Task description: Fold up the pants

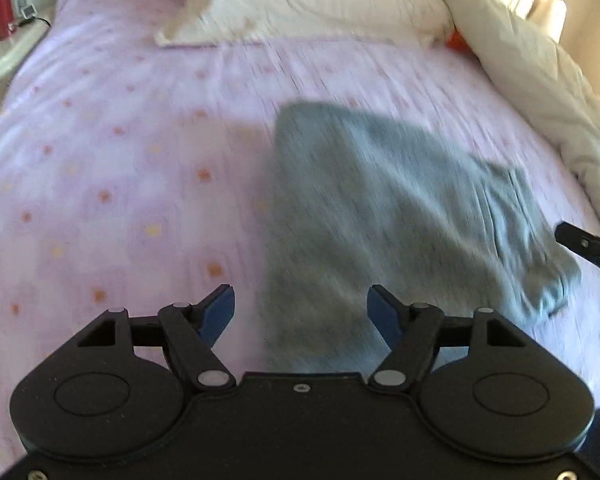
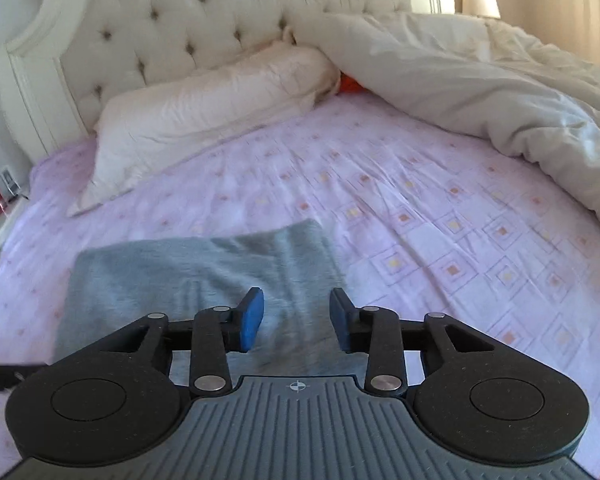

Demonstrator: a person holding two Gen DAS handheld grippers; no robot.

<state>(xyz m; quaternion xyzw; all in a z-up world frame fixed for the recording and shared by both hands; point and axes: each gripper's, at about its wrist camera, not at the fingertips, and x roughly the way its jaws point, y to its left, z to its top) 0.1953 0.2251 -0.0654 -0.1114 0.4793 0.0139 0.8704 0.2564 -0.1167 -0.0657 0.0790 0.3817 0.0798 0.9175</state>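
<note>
The pants (image 1: 400, 216) lie flat on the bed sheet (image 1: 120, 140) as a grey, roughly rectangular bundle, apparently already folded at least once; in the left view they fill the centre and lower right of the frame, blurred. Their long axis runs from the near edge away toward the pillow (image 1: 300, 4) at the top. My left gripper (image 1: 301, 312) has its fingers spread apart and holds nothing; the near left corner of the cloth sits just ahead of and between the blue pads. My right gripper (image 2: 297, 320) is likewise released and empty, hovering over the near edge of the pants (image 2: 204, 272), which occupy the lower left of that view. I judge the right gripper nearer, being directly above the cloth. Whether either gripper touches the fabric I cannot tell. Containers: none seen. A rumpled duvet (image 2: 480, 92) lies along the right, well apart. A red bottle (image 1: 2, 10) stands on the nightstand (image 1: 4, 56), upper left.
</note>
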